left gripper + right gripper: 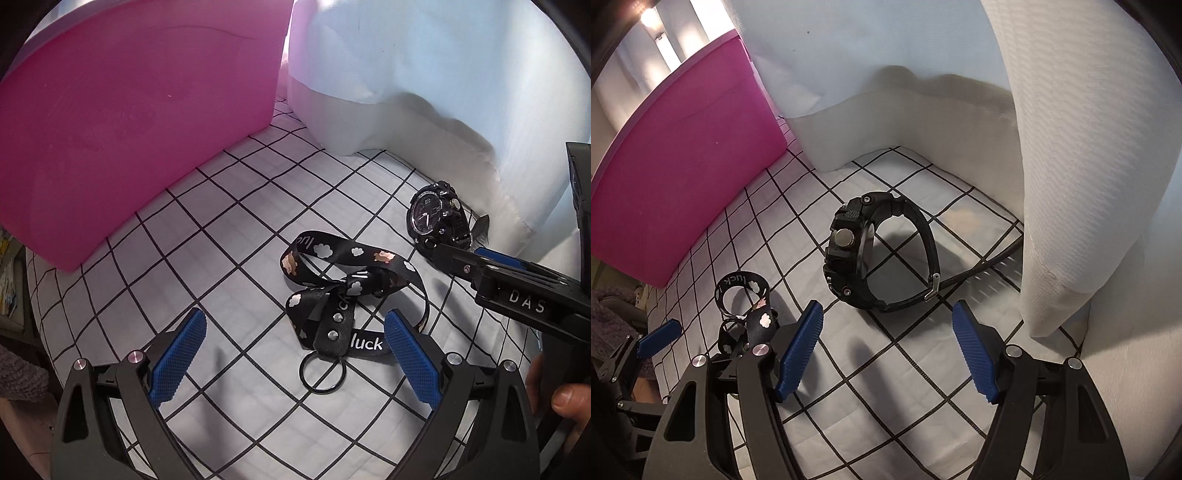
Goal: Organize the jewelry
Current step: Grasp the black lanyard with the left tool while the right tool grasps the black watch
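A black wristwatch stands on its side on the white grid-patterned cloth, just ahead of my open, empty right gripper. In the left wrist view the watch sits at the right, with the right gripper's fingers beside it. A black lanyard strap printed with clouds and "luck", with a black key ring, lies crumpled just ahead of my open, empty left gripper. The strap also shows at the left of the right wrist view.
A pink box stands at the back left, and also shows in the right wrist view. Pale blue-white cushioned fabric walls the back and right. A thumb shows at the right edge.
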